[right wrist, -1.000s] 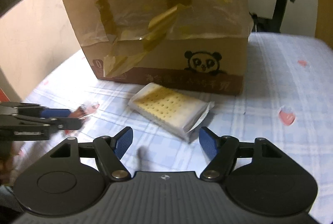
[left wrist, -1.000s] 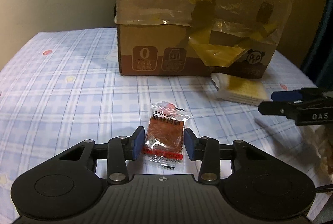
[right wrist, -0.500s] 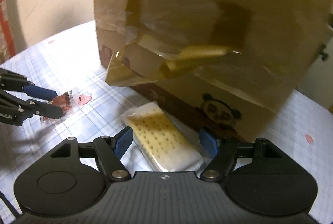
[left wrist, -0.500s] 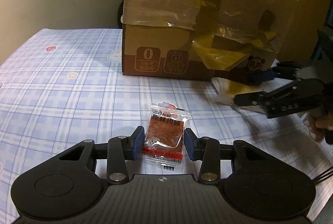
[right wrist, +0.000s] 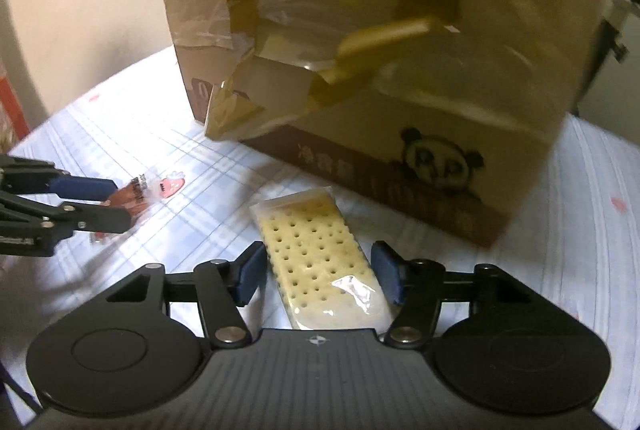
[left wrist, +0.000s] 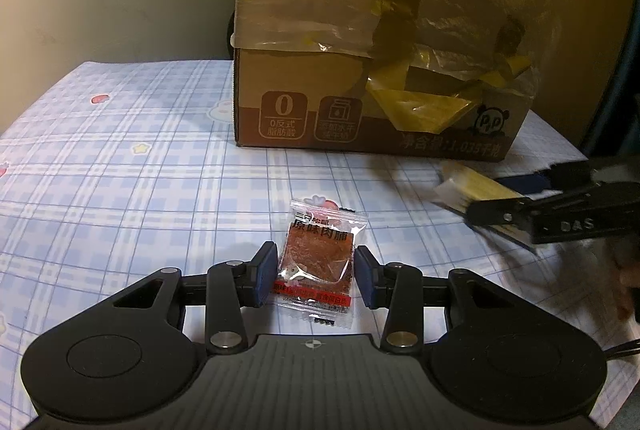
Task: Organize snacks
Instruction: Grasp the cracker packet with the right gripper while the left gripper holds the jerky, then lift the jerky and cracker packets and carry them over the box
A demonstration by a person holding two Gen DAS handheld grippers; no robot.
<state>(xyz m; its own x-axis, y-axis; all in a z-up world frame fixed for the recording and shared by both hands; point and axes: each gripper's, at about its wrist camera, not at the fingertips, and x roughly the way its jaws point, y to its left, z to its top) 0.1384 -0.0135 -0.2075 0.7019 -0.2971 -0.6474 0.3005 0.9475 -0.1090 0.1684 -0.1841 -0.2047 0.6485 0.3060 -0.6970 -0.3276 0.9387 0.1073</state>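
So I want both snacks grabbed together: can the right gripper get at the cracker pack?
Probably yes: the cracker pack lies between the closing right gripper fingers, nothing blocking; the cardboard box stands behind.

Both tools are matt black plastic. The left gripper (left wrist: pixel 316 278) has a ribbed body with a small compass-like mark at its middle, a round disc at each side, and linkage arms with triangular cut-outs and silver screws. Its fingers (left wrist: pixel 264 280) carry dark blue pads. The right gripper (right wrist: pixel 318 272) is built alike; its arm bears pale letters "DAS".
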